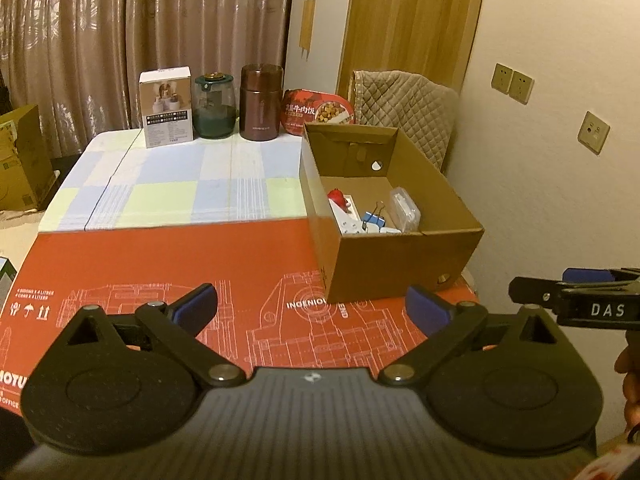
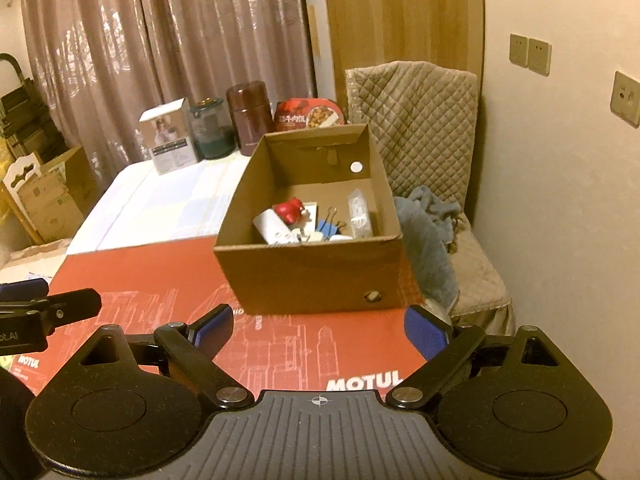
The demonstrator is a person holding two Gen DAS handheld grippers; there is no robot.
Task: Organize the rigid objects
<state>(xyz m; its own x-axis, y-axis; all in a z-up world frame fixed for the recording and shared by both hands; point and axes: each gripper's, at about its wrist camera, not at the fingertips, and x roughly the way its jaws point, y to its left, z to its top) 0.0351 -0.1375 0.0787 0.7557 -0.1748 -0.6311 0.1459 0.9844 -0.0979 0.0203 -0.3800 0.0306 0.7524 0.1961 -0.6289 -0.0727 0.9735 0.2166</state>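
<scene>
Both the left gripper [image 1: 312,308] and right gripper [image 2: 319,330] gape wide, holding nothing. The cardboard box [image 2: 304,276] sits at the table's [image 1: 168,184] right edge, holding a binder clip [image 2: 330,226].

One cardboard box [image 2: 308,276], one white carton [image 1: 168,108], two jars [image 1: 214,106], one meal tub [image 1: 318,112].

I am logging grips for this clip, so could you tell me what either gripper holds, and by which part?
Nothing is held. The left gripper and the right gripper both stand open and empty, short of the cardboard box.
</scene>
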